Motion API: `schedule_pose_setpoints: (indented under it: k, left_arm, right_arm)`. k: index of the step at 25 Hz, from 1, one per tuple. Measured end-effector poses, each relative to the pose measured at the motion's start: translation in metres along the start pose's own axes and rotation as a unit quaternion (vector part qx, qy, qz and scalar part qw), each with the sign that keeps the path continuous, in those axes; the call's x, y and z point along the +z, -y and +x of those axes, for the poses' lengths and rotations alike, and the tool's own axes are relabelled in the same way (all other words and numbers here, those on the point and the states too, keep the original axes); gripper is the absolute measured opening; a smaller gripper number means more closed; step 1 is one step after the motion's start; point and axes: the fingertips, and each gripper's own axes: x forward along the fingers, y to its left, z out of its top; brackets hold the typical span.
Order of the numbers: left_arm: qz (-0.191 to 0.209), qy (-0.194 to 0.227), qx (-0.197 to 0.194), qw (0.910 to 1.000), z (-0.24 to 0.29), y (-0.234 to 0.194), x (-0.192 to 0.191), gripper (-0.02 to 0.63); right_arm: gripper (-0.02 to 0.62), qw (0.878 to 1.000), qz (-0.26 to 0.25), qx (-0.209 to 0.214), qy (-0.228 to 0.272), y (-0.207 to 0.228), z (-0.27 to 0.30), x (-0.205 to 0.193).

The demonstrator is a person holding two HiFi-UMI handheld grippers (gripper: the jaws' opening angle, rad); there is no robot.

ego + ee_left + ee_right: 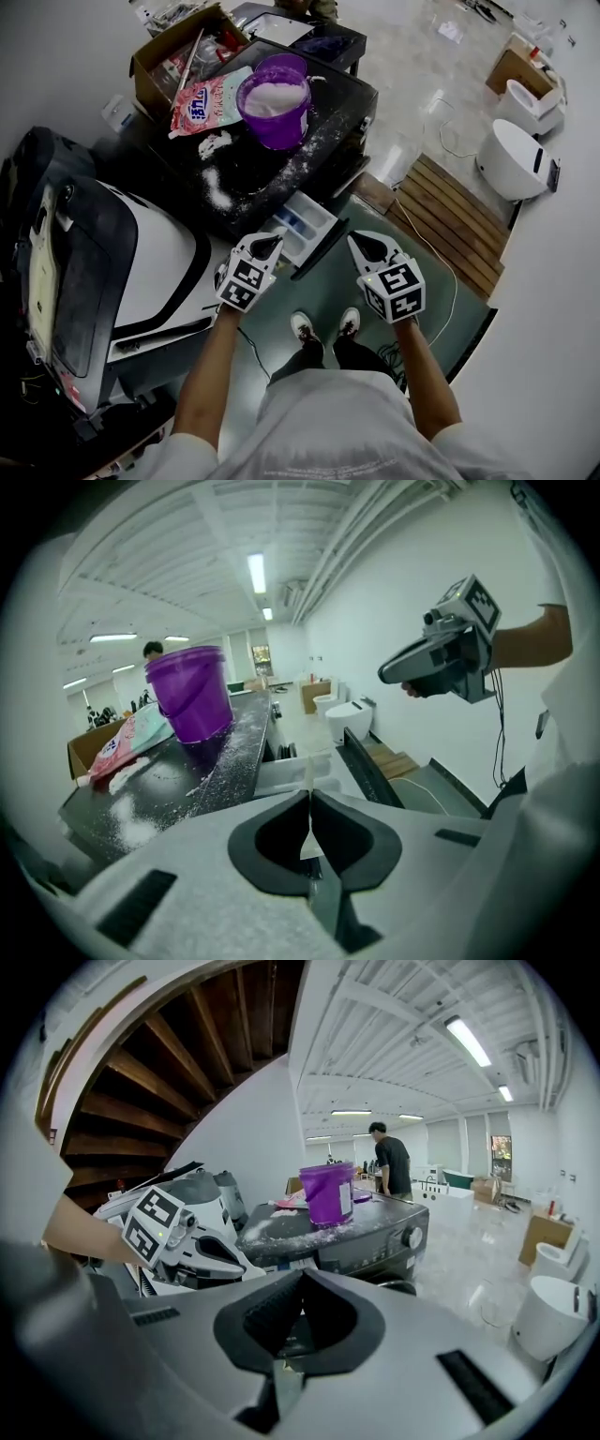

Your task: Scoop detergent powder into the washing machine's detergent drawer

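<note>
1. The left gripper (266, 246) has its jaws pressed together with nothing between them. It hangs in the air just at 8 o'clock of the detergent drawer (305, 225).
2. The right gripper (362, 246) is likewise closed and empty. It is held at 4 o'clock of the drawer, level with the left one and apart from it.
3. The drawer is pulled out from the front of the washing machine (333, 117), with its compartments open upward and a blue part showing inside.
4. A purple bucket (274, 117) stands upright on the machine's dark top, at 12 o'clock from the drawer, with white detergent powder (272, 97) in it.
5. A detergent bag (202, 101) lies at 9 o'clock of the bucket, right against it, with a cardboard box (155, 61) beyond it at 10 o'clock.
6. Spilled powder (217, 192) lies scattered over the machine top at 7 o'clock of the bucket.
7. On the floor, a wooden slatted platform (459, 220) lies at 4 o'clock of the machine, and a white toilet (514, 159) stands at 3 o'clock.
</note>
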Motion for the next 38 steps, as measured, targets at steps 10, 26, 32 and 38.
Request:
schedule_pose_setpoints:
  k: [10,26,32,38]
  left_arm:
    - [0.154,-0.044,0.021,0.9868,0.017,0.017,-0.013,0.015]
    - [0.354,-0.091,0.139,0.9204,0.02,0.021,-0.015,0.015]
    - [0.327,-0.037,0.15,0.9322,0.011,0.025,0.001,0.015]
    - [0.229,0.002,0.129,0.9648,0.008,0.019,-0.005,0.015]
  right_arm:
    - [0.006,1.0,0.02,-0.007,0.0,0.013,-0.014,-0.025]
    - [0.006,1.0,-0.014,0.014,0.002,0.024,-0.023,-0.042]
    - [0.006,1.0,-0.025,0.016,0.0,0.023,-0.025,-0.038]
    - [0.006,0.999,-0.025,0.019,-0.002,0.016,-0.02,-0.037]
